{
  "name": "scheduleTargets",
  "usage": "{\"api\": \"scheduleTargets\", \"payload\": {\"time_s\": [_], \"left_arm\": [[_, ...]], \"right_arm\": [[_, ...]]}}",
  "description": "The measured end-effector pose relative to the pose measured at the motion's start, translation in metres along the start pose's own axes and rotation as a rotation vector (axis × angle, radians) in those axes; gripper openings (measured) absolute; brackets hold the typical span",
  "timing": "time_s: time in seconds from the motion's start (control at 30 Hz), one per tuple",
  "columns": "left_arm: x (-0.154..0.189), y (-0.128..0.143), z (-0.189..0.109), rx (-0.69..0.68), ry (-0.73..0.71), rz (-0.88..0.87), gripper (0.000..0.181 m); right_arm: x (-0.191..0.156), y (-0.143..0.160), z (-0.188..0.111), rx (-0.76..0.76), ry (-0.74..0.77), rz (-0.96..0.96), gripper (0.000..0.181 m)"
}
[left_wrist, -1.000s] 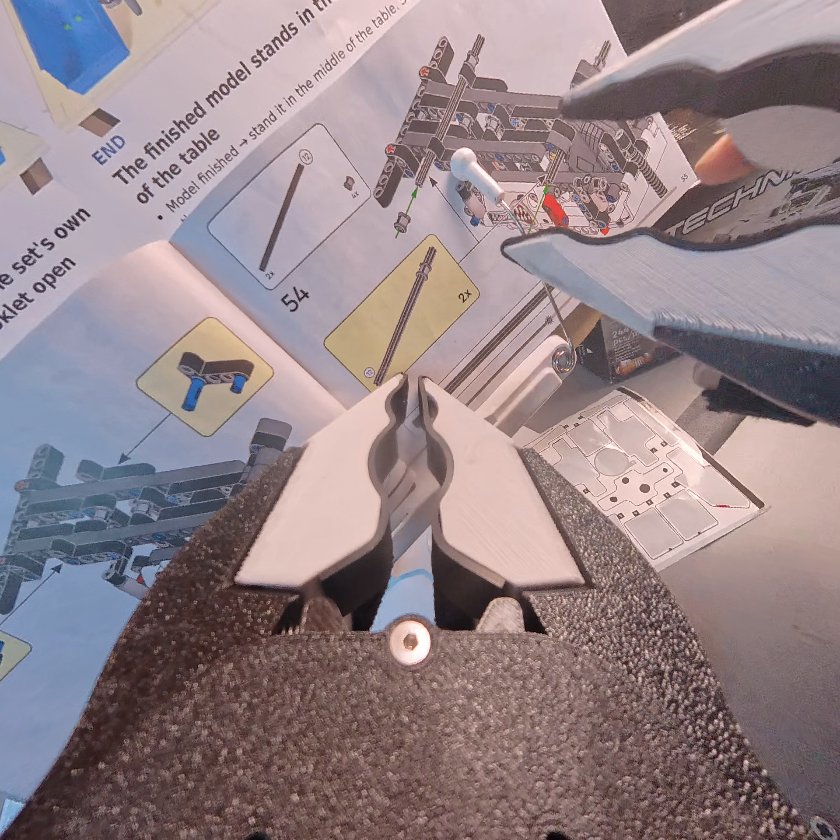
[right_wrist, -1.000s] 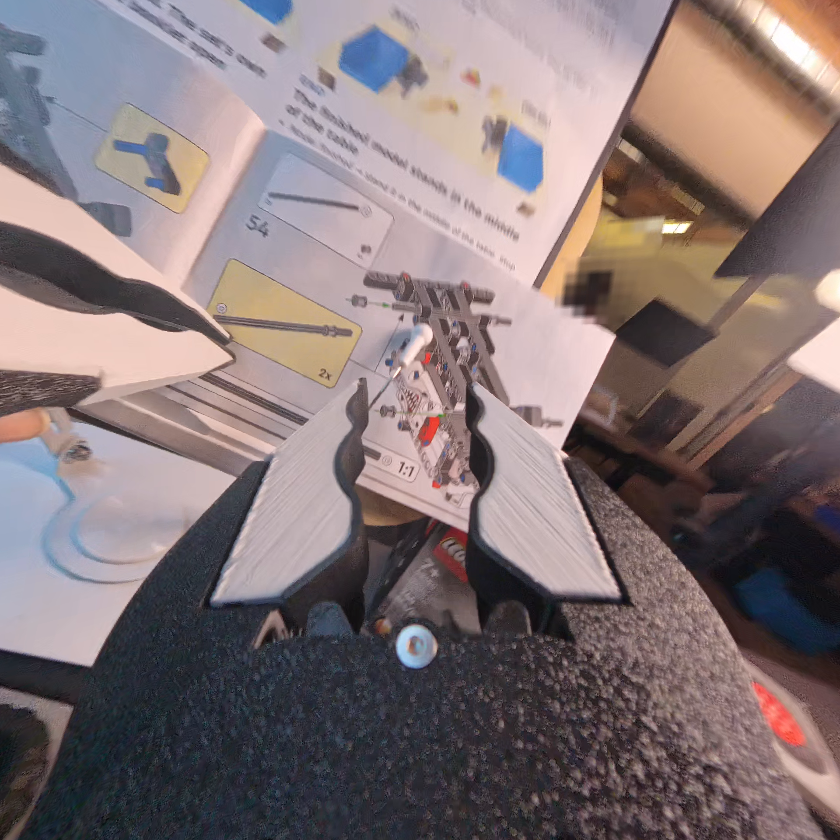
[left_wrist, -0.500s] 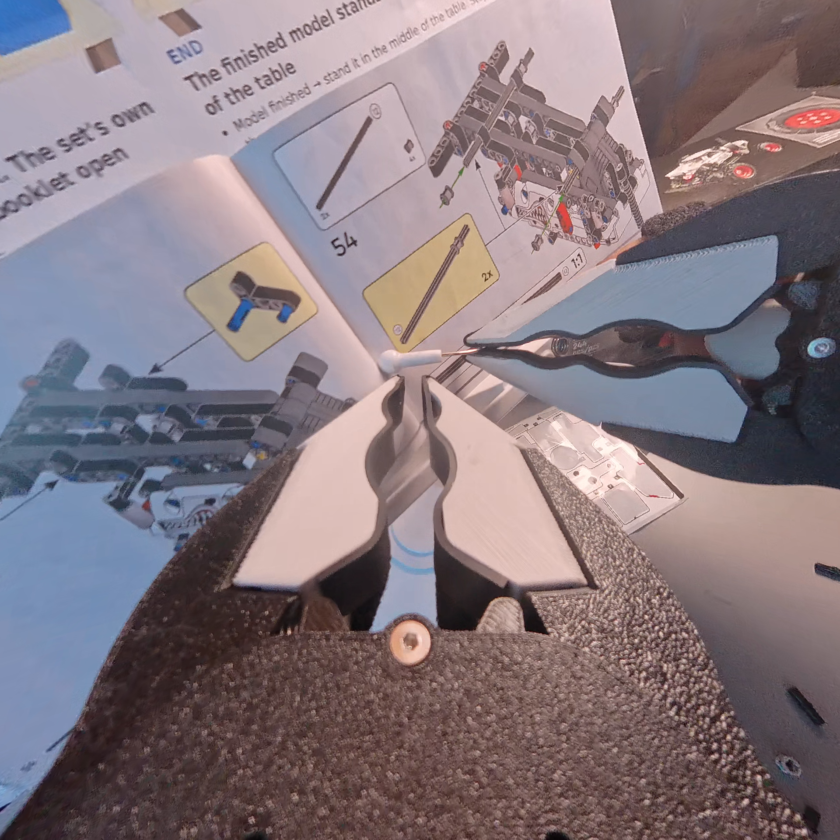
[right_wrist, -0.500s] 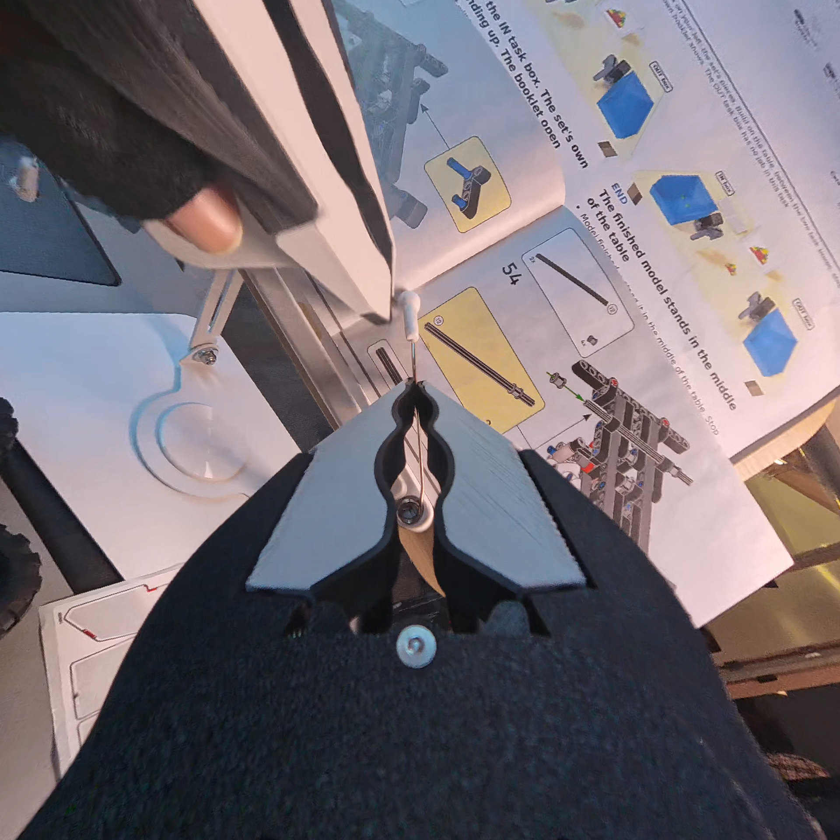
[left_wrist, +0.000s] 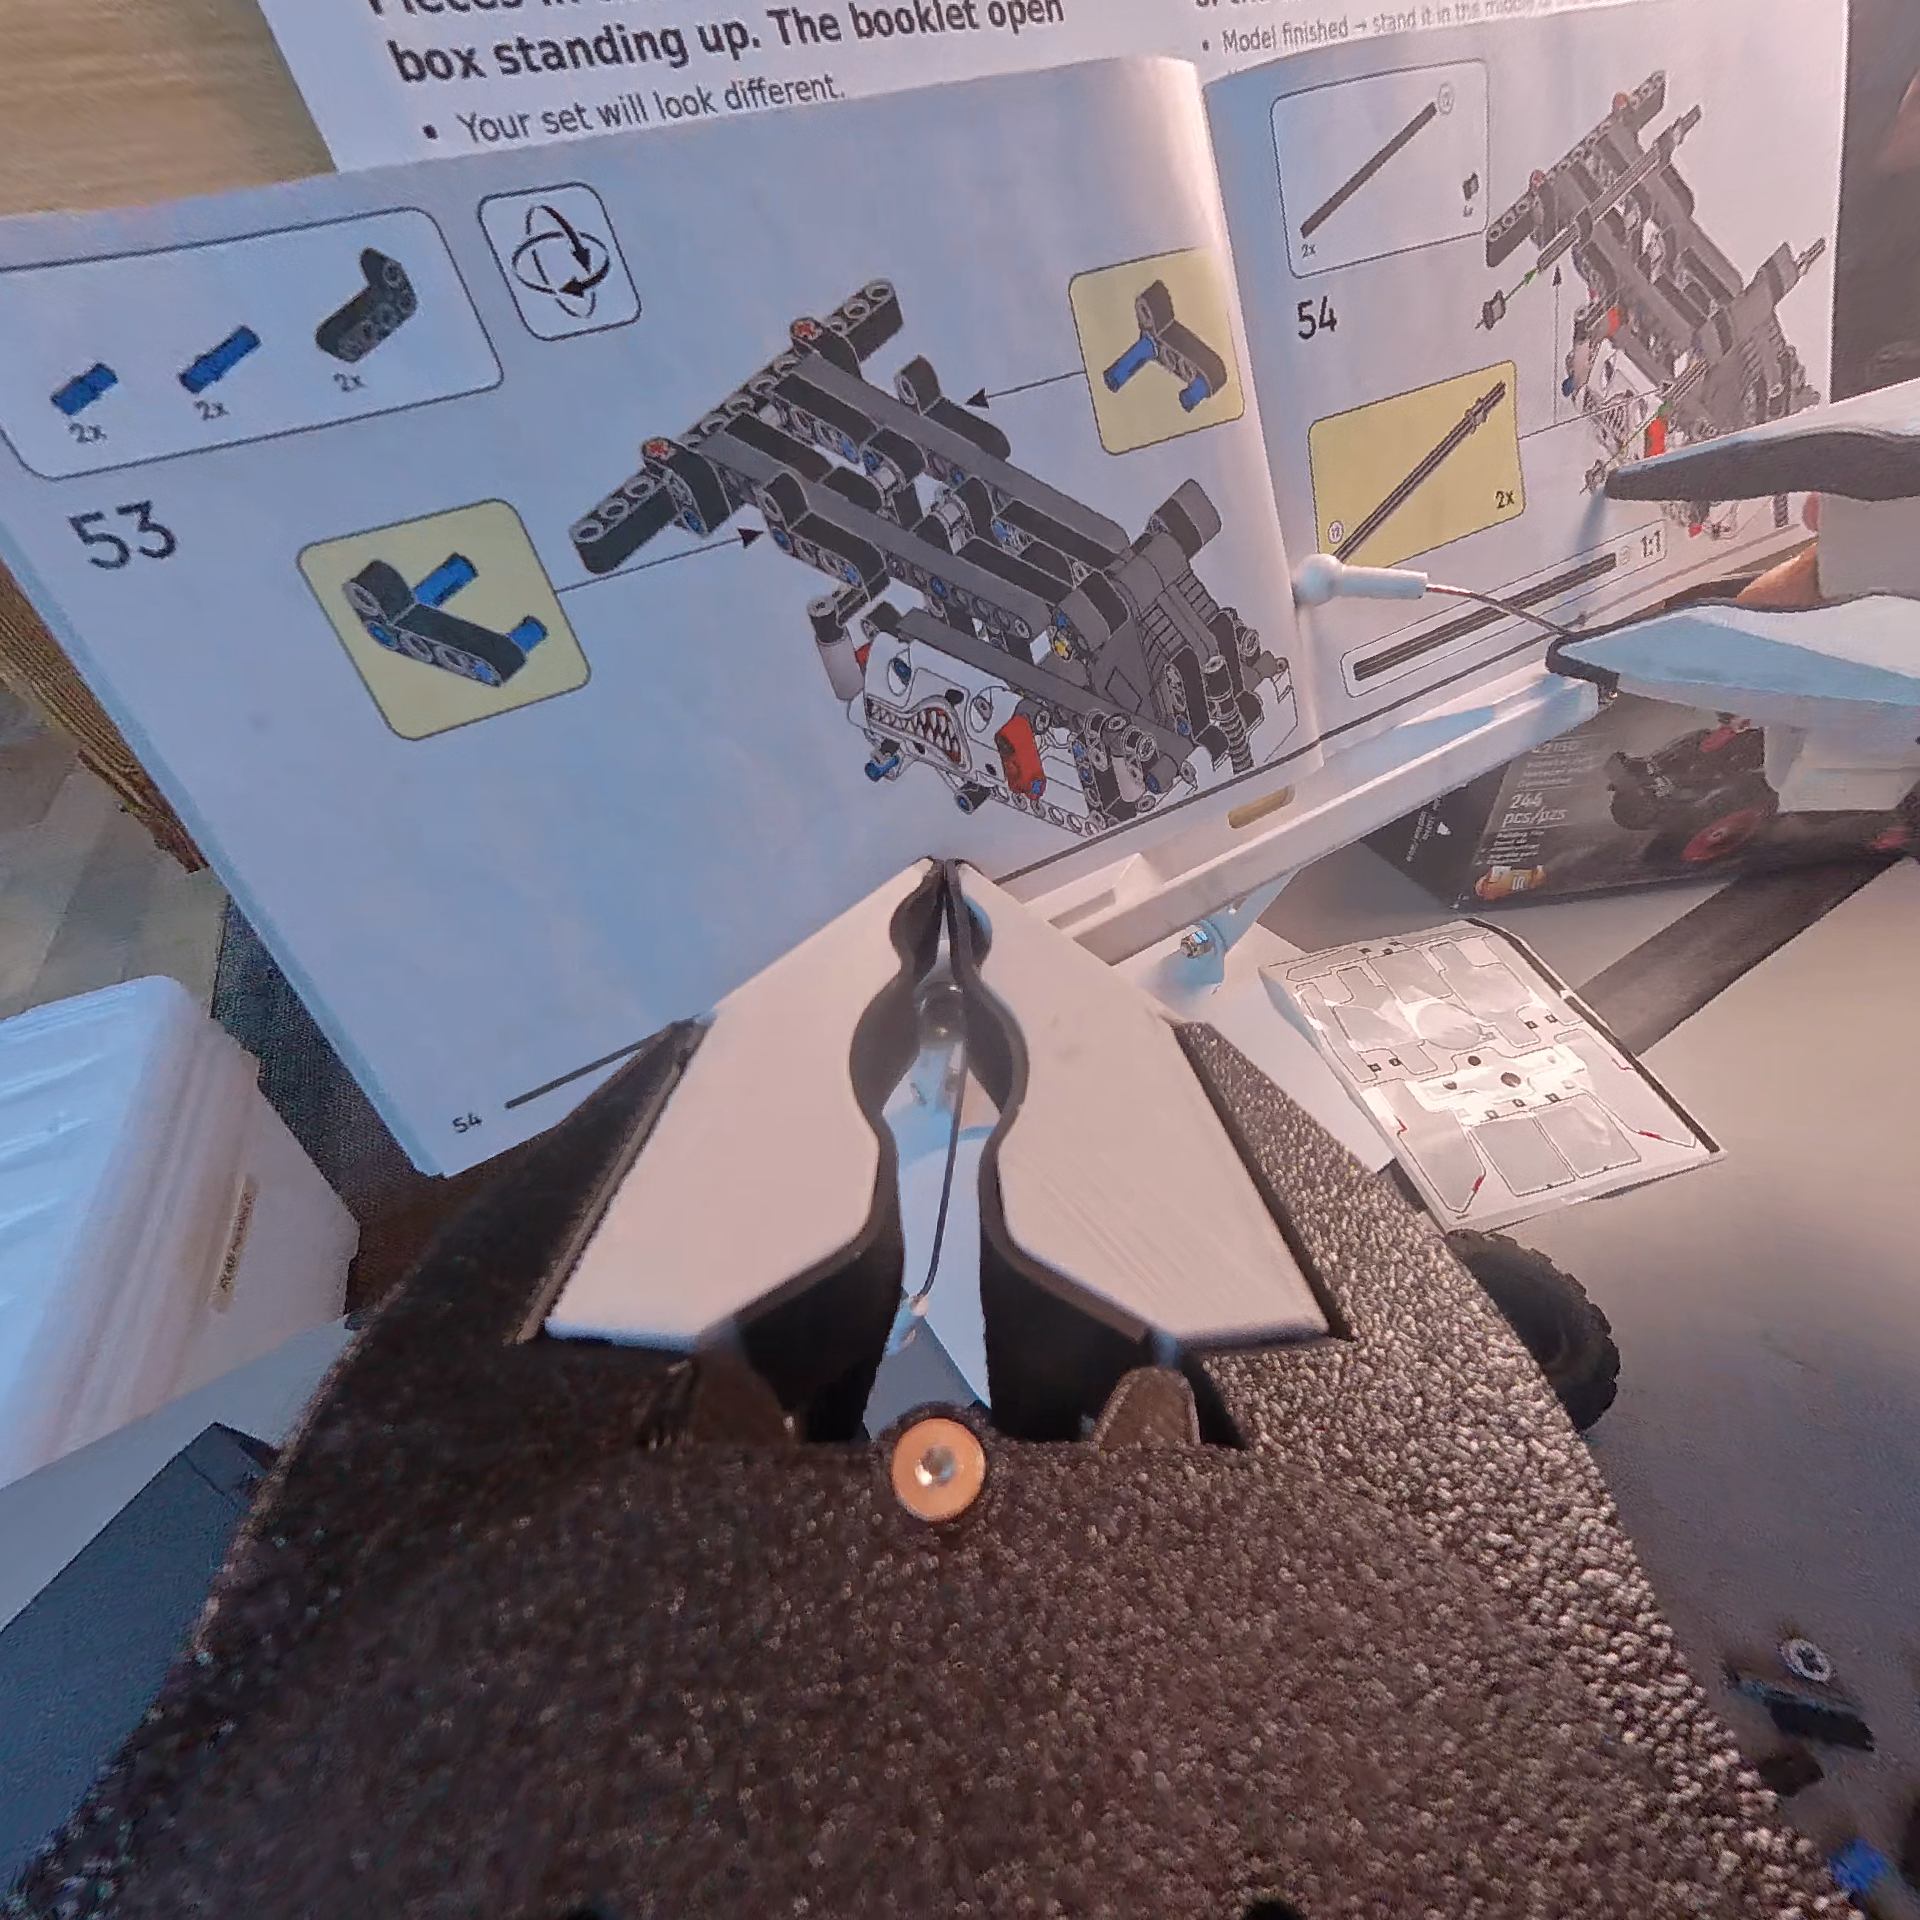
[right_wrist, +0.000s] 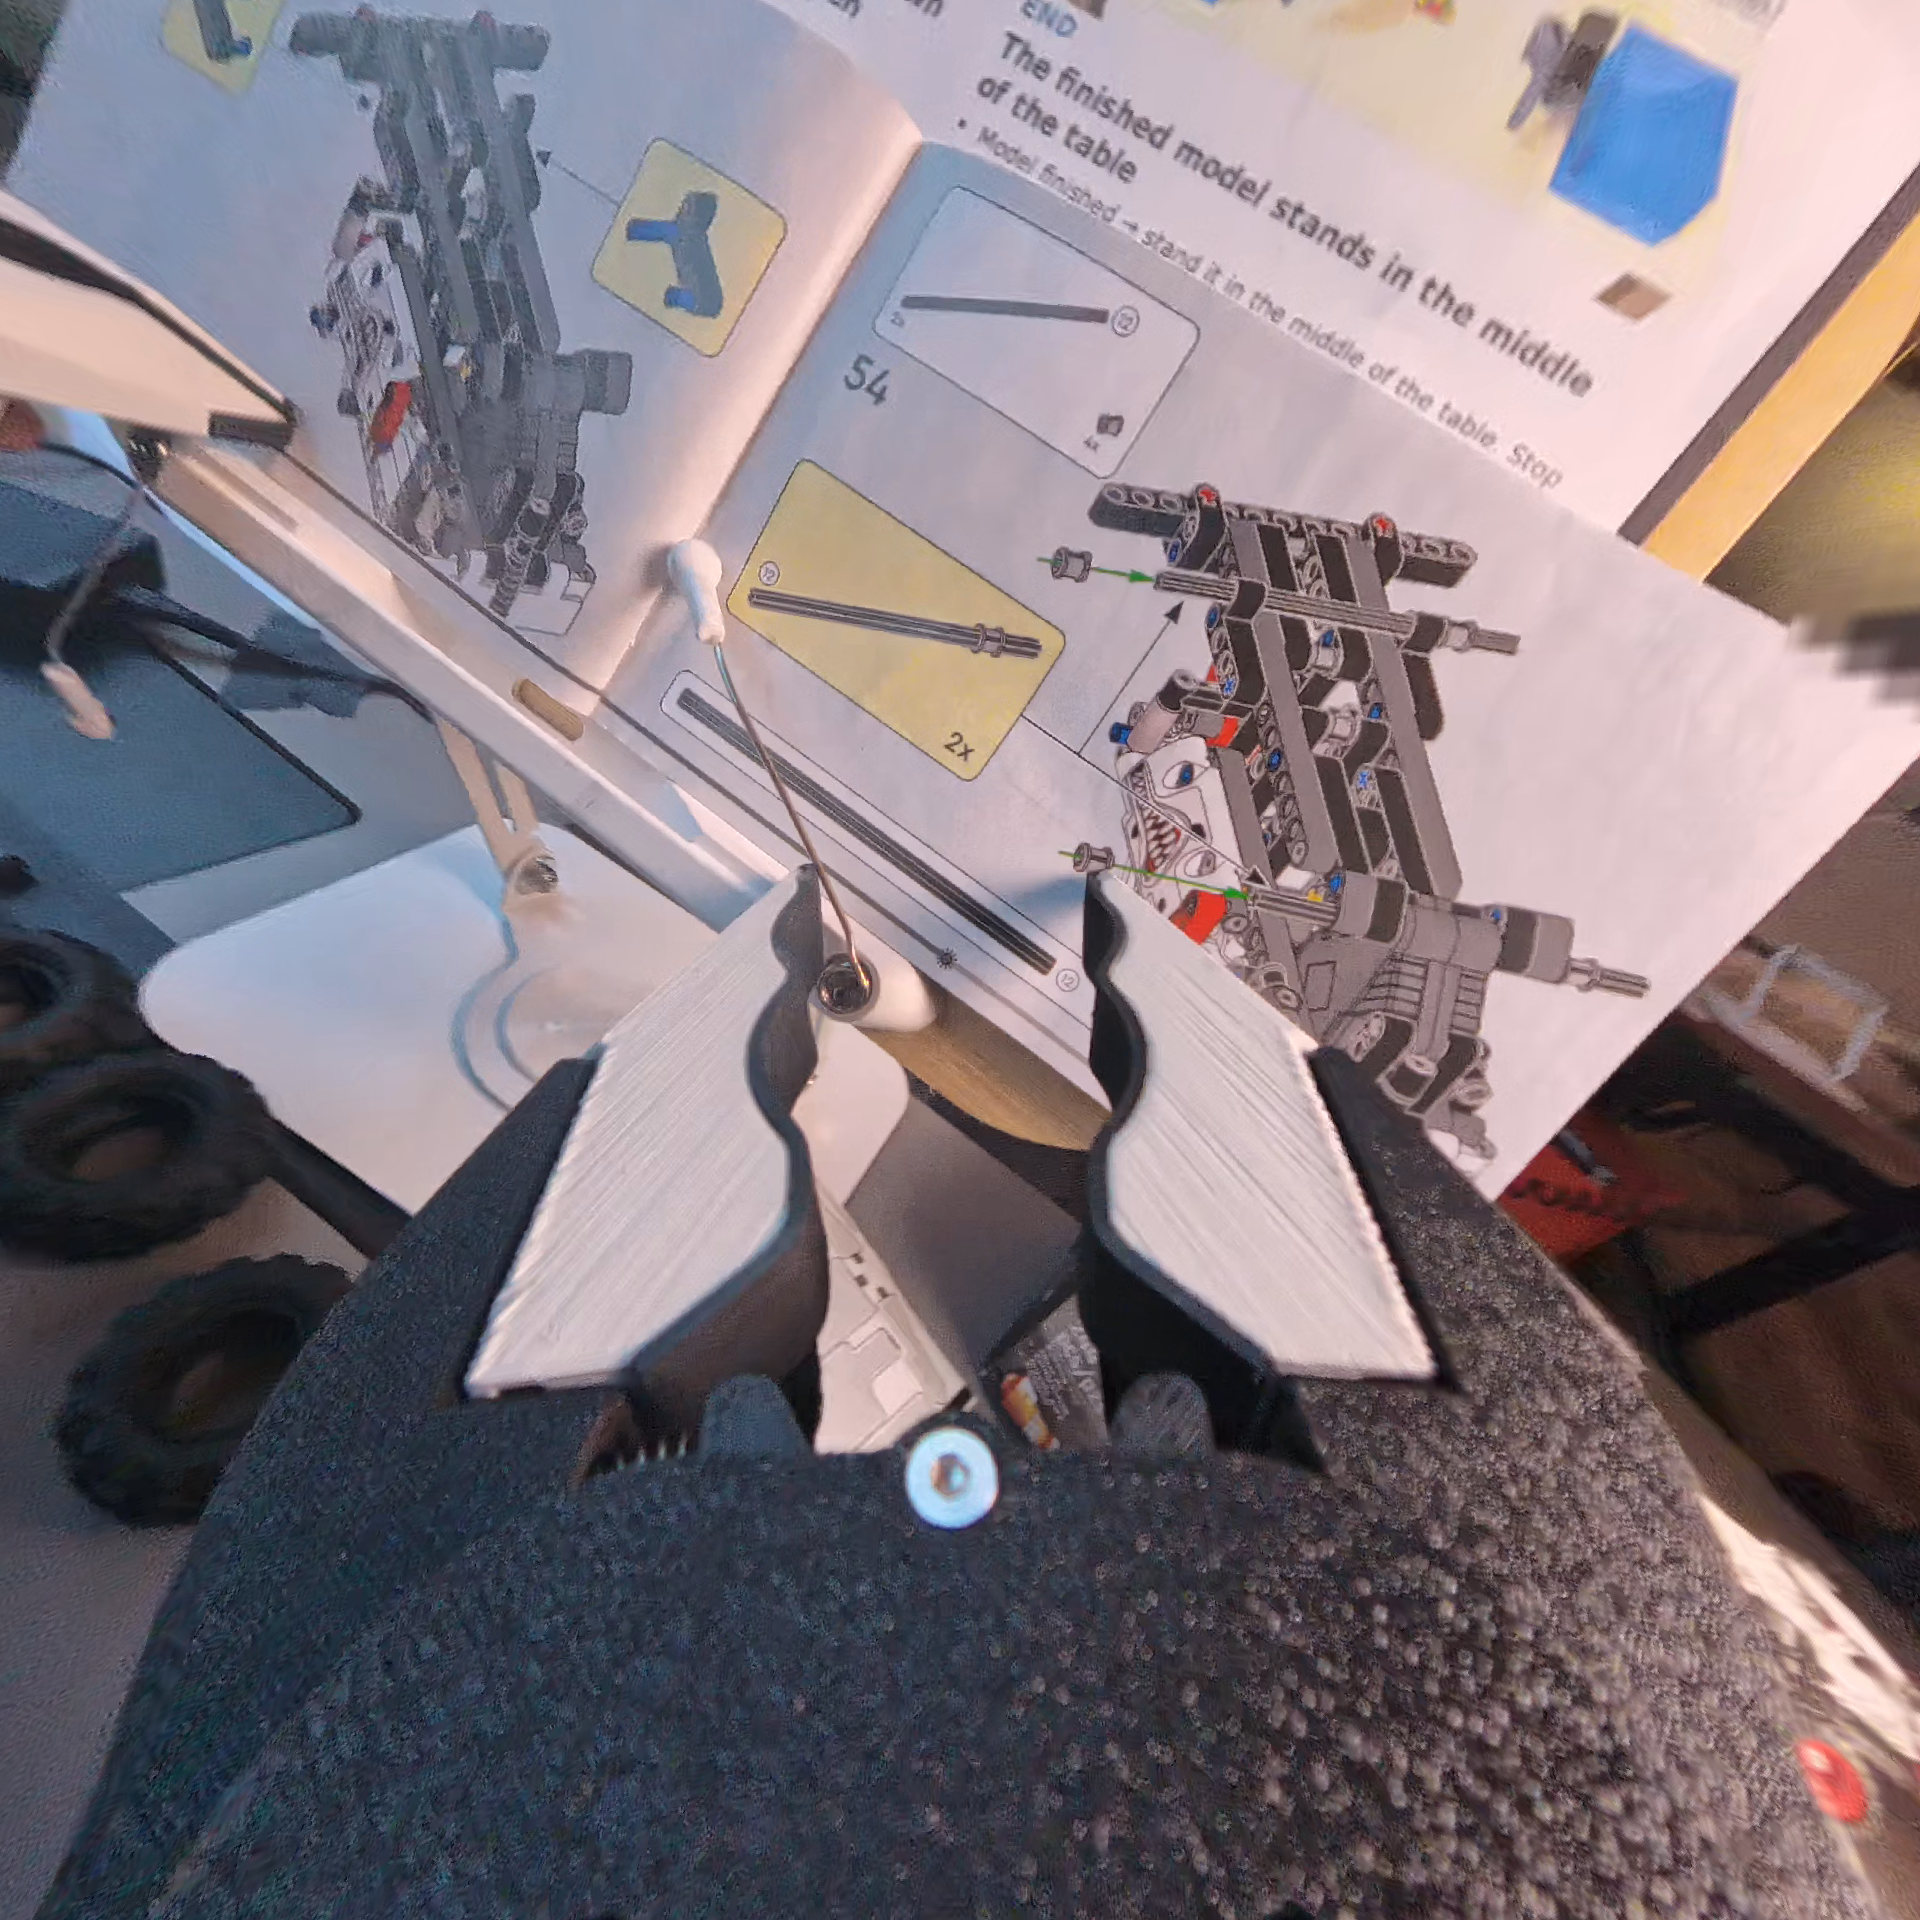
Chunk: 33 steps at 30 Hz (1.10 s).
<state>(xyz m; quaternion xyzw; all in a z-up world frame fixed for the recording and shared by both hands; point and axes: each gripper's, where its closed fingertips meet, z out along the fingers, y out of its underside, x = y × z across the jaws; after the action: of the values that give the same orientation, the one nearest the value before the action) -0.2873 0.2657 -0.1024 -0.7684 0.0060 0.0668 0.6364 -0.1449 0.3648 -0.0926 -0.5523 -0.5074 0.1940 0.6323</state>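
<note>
Only your left wrist view shows the sticker sheet (left_wrist: 1475, 1060), the black set box (left_wrist: 1610, 821) and a white bin (left_wrist: 104, 1195) at the left edge; the bin's contents are hidden. The right wrist view shows tyres (right_wrist: 135, 1143) on the bench's left side.

The booklet (left_wrist: 623, 727) stands open on the white stand (right_wrist: 416, 644).

Your left gripper (left_wrist: 940, 873) is clenched tip to tip at the left page's bottom edge. The left clip wire (left_wrist: 951, 1174) runs through the hollow between its fingers; can't tell if it's pinched.

Your right gripper (right_wrist: 948, 899) is released. The right clip wire (right_wrist: 769, 769) has its pivot just beside the left finger and its white tip on the page near the gutter.
</note>
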Motion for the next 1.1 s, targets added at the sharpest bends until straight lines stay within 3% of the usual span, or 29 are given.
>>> {"api": "scheduleTargets", "payload": {"time_s": [0.13,0.23,0.37,0.47,0.57,0.7,0.8,0.97,1.03,1.07,1.1], "left_arm": [[0.005,0.001,-0.002,-0.013,0.011,0.001,0.012],[0.019,-0.013,-0.020,0.034,0.075,-0.064,0.025],[0.060,-0.055,-0.083,0.216,0.227,-0.113,0.028],[0.105,-0.060,-0.139,0.234,0.378,-0.066,0.035],[0.150,-0.030,-0.195,0.141,0.549,0.001,0.048],[0.197,0.046,-0.254,-0.038,0.739,0.019,0.069],[0.215,0.096,-0.269,-0.155,0.783,-0.006,0.099],[0.241,0.130,-0.254,-0.234,0.802,0.040,0.111],[0.252,0.144,-0.243,-0.319,0.783,0.110,0.103],[0.252,0.154,-0.238,-0.362,0.744,0.172,0.090],[0.252,0.160,-0.233,-0.388,0.704,0.225,0.083]], "right_arm": [[-0.001,-0.002,-0.001,0.006,-0.092,0.103,0.054],[-0.005,-0.012,-0.020,0.034,-0.140,0.152,0.063],[-0.034,-0.040,-0.090,0.163,-0.244,0.184,0.056],[-0.075,-0.041,-0.159,0.184,-0.417,0.244,0.055],[-0.122,-0.017,-0.234,0.134,-0.642,0.238,0.058],[-0.171,0.047,-0.305,-0.046,-0.809,0.135,0.079],[-0.188,0.079,-0.315,-0.127,-0.764,0.081,0.096],[-0.214,0.078,-0.290,-0.142,-0.713,0.100,0.102],[-0.227,0.085,-0.282,-0.192,-0.730,0.045,0.098],[-0.230,0.092,-0.278,-0.229,-0.717,0.003,0.086],[-0.234,0.097,-0.276,-0.255,-0.710,-0.026,0.087]]}}
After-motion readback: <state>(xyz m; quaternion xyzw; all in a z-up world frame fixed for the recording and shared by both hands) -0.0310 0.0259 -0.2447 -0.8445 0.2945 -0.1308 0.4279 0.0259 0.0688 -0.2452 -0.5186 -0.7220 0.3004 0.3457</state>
